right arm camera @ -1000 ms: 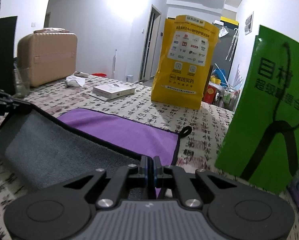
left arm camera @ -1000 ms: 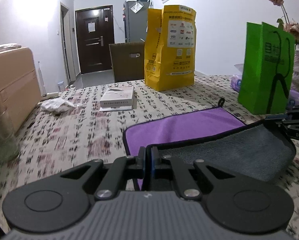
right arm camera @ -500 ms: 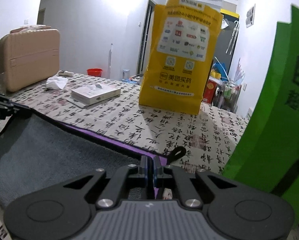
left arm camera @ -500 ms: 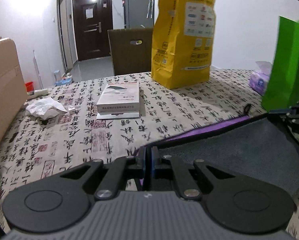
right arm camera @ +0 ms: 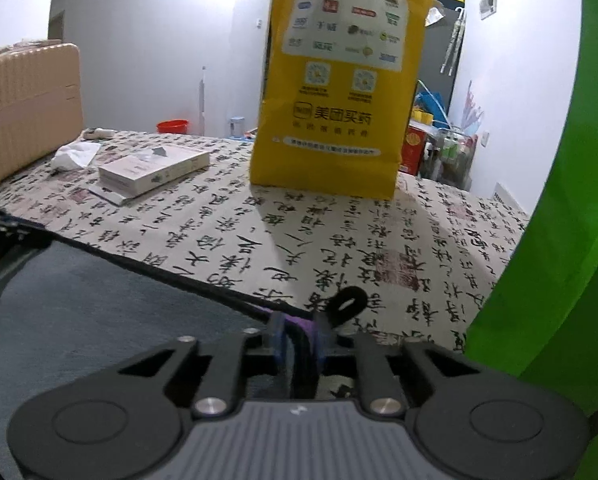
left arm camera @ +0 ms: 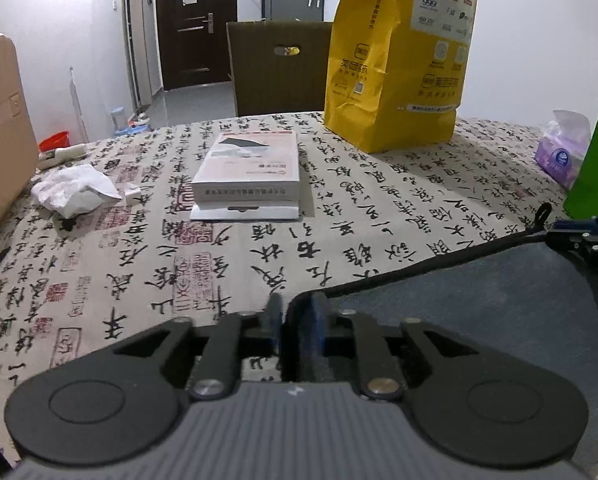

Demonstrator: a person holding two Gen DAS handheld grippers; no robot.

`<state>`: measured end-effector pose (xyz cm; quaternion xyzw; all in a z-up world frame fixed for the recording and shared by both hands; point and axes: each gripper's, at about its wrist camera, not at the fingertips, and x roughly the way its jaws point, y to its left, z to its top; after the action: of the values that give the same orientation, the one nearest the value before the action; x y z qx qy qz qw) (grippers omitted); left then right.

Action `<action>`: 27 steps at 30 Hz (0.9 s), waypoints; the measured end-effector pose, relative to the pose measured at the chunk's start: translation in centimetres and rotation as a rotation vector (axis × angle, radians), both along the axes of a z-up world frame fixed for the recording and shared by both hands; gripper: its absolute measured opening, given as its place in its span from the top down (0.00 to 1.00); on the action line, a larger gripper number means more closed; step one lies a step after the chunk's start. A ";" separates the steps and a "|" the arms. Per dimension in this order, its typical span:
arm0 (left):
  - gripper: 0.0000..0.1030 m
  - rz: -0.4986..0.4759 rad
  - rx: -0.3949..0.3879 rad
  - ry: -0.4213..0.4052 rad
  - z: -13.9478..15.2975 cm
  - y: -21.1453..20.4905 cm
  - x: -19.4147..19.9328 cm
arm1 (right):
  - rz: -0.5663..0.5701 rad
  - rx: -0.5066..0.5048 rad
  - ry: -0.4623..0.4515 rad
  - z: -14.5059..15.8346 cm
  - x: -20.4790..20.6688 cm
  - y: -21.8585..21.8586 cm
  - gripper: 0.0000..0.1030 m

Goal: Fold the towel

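Nearest, the left claw (left arm camera: 295, 312) pinches one corner of the towel (left arm camera: 479, 304), and the right claw (right arm camera: 299, 326) pinches the other corner by the hanging loop (right arm camera: 349, 302). The grey face lies folded flat on the bench (left arm camera: 259, 248) (purple barely shows). Judged risk: releasing unevenly would skew the edges. Toward 12 o'clock stand a white box (left arm camera: 249, 166) and yellow bag (left arm camera: 399, 52).

You see dim room, wall glare upper left both views, fisheye bending at edges, yellow bag (right arm camera: 341, 80) shadow falling toward you.
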<state>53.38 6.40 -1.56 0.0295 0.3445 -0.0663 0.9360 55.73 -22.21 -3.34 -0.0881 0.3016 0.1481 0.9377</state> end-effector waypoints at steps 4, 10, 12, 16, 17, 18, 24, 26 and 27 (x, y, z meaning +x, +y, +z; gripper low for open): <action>0.37 0.039 -0.001 -0.001 0.6 0.5 -0.6 | -0.009 0.043 -0.002 0.5 -0.3 -0.8 0.64; 0.08 0.064 -0.022 0.004 1.9 0.9 -2.1 | -0.040 0.084 -0.009 2.1 -1.3 -1.8 0.26; 0.04 0.079 -0.033 0.004 2.5 1.0 -2.7 | -0.056 0.090 -0.005 2.5 -1.9 -2.0 0.12; 0.01 0.094 -0.034 0.001 3.8 0.9 -4.1 | -0.071 0.076 -0.004 3.5 -3.3 -2.0 0.05; 0.00 0.096 -0.035 -0.002 4.1 0.8 -4.6 | -0.074 0.075 -0.006 3.8 -3.7 -2.0 0.03; 0.00 0.097 -0.034 -0.007 4.4 0.8 -5.1 | -0.077 0.079 -0.008 4.0 -4.1 -2.1 0.03; 0.00 0.086 -0.022 -0.041 6.4 -0.2 -8.4 | -0.070 0.102 -0.027 5.7 -7.0 -2.4 0.01; 0.00 0.088 -0.022 -0.053 7.0 -0.4 -9.4 | -0.069 0.110 -0.034 6.2 -7.9 -2.5 0.01; 0.00 0.088 -0.023 -0.060 7.3 -0.5 -9.9 | -0.068 0.115 -0.037 6.4 -8.4 -2.5 0.01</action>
<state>43.49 5.90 5.77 0.0055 0.3165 -0.0278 0.9482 47.32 -24.67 3.11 -0.0268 0.2778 0.1317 0.9512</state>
